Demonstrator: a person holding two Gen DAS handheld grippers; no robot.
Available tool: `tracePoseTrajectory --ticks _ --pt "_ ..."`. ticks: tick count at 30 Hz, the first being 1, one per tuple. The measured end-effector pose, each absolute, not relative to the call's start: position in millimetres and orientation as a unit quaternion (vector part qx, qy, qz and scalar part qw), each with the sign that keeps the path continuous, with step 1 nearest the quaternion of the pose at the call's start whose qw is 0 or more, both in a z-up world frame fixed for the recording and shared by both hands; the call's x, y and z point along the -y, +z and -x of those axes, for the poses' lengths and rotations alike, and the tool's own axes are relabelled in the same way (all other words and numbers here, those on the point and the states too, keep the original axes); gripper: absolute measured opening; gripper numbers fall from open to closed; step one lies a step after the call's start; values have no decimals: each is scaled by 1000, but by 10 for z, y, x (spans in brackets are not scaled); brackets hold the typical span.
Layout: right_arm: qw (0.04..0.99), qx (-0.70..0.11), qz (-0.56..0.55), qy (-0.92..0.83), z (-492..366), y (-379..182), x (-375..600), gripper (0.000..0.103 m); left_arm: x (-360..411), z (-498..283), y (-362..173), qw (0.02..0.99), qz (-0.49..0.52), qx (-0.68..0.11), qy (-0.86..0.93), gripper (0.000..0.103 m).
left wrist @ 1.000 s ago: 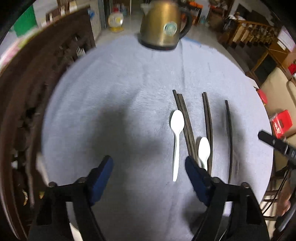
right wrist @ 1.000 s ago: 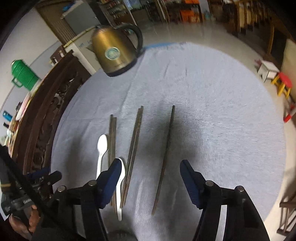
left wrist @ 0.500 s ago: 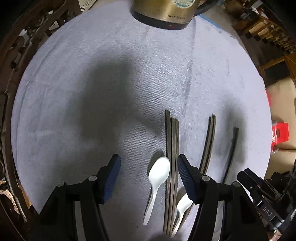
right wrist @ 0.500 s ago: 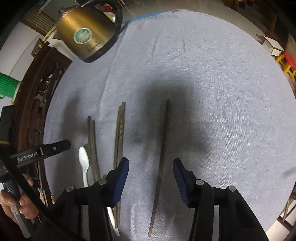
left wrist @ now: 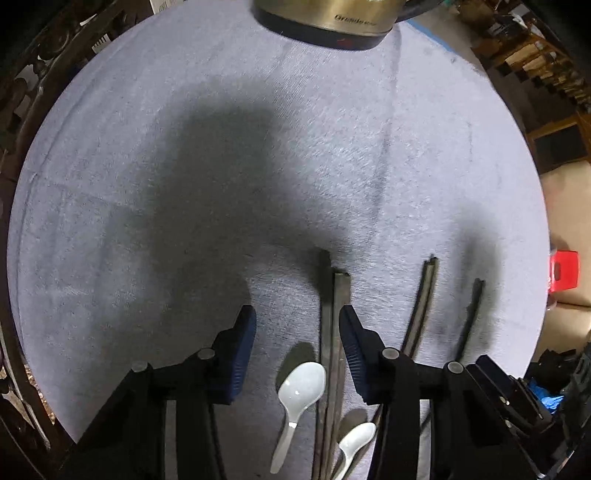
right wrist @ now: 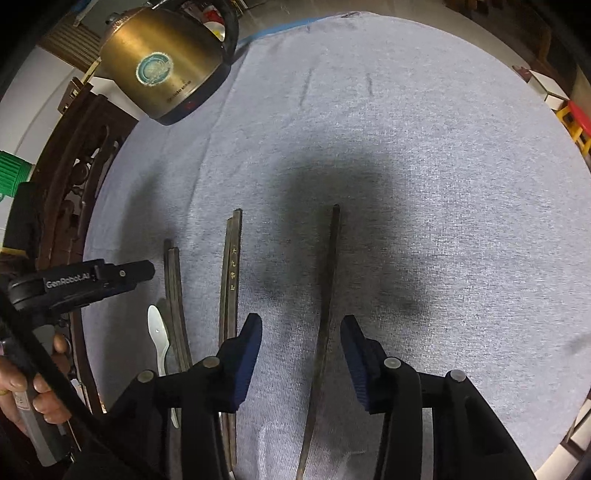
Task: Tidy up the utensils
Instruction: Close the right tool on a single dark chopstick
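A white plastic spoon (left wrist: 297, 392) lies on the grey cloth, under my open, empty left gripper (left wrist: 297, 323). A second white spoon (left wrist: 355, 446) lies at its right, beside a dark chopstick pair (left wrist: 334, 350). Another chopstick pair (left wrist: 421, 306) and a single chopstick (left wrist: 471, 314) lie further right. In the right wrist view the single chopstick (right wrist: 327, 314) runs between the fingers of my open, empty right gripper (right wrist: 301, 325). The middle pair (right wrist: 232, 280), the left pair (right wrist: 175, 302) and one spoon (right wrist: 159, 339) lie to its left.
A brass electric kettle (right wrist: 166, 62) stands at the far edge of the round table (right wrist: 424, 155); its base shows in the left wrist view (left wrist: 332, 22). A carved dark wooden chair back (right wrist: 70, 173) borders the table's left side. A red stool (left wrist: 563, 269) stands beyond the right edge.
Both grippers have moved forward and lower over the utensils, and their jaws have narrowed. The left now hovers over the left spoon; the right straddles the single chopstick. The utensils have not moved.
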State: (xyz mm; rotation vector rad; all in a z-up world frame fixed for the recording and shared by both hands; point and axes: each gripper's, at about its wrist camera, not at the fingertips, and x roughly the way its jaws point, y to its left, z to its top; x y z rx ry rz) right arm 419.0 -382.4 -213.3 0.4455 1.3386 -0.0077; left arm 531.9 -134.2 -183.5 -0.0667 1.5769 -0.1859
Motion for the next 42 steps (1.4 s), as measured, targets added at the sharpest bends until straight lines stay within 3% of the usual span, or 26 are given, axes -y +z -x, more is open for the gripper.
tracePoseTrajectory --ticks 10,29,38,42 --pt "755 -625 -199 -11 -4256 -2289 3785 26 1458 -5327 -1980 697 29 -712 -82 47" --pt "764 -618 -185 -22 -4316 -2374 3720 18 1766 -5346 -1996 715 -8 -695 -78 41" --pt "766 -615 -188 -17 -4254 -2391 3755 17 1537 -5217 -2099 710 -24 -700 -77 41" --pt "770 -613 -177 -17 -4255 -2389 3742 17 1312 -5246 -2120 715 -10 -694 -81 33"
